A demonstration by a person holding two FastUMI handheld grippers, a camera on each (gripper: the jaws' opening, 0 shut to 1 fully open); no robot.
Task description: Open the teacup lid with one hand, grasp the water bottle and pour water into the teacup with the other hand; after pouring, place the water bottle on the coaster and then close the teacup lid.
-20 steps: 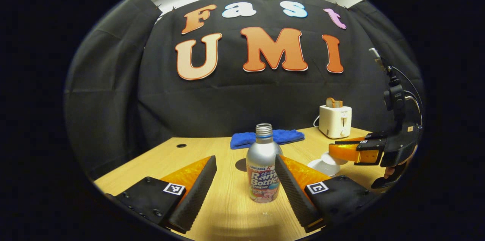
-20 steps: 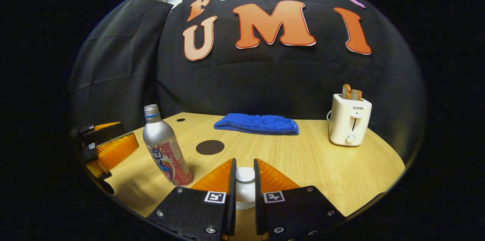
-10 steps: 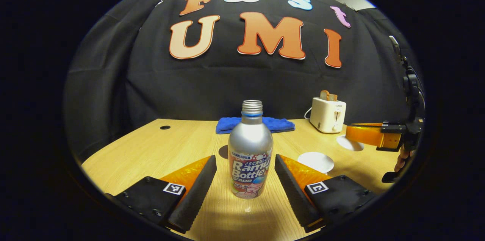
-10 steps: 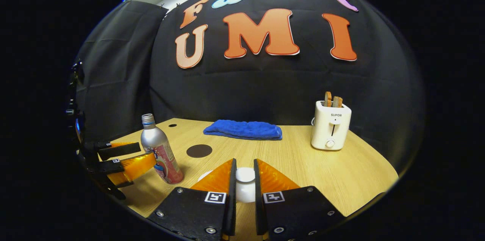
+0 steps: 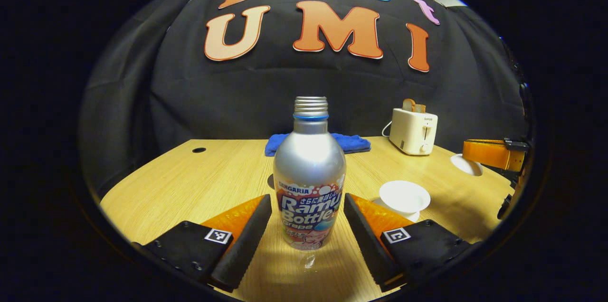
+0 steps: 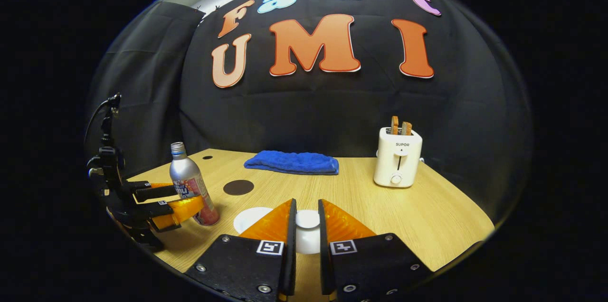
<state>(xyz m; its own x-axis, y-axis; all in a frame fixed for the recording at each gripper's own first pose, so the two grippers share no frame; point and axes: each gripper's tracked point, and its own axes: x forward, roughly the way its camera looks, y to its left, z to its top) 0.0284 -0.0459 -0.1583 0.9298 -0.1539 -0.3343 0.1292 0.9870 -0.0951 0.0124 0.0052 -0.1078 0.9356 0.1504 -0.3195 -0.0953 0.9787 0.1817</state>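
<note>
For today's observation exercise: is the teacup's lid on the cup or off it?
Off. The right tongs are shut on the lid, held apart from the teacup, whose white bowl stands uncovered on the table.

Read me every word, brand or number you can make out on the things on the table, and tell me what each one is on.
"SANGARIA": top band of the print on the water bottle, left gripper view.
"Ramu Bottle": large letters on the same bottle.
"Grape": under those letters.
"SUPOR": front of the toaster, right gripper view.
Small characters above "Ramu" and the print at the bottle's foot: too small to read.
No numbers are legible.
</note>
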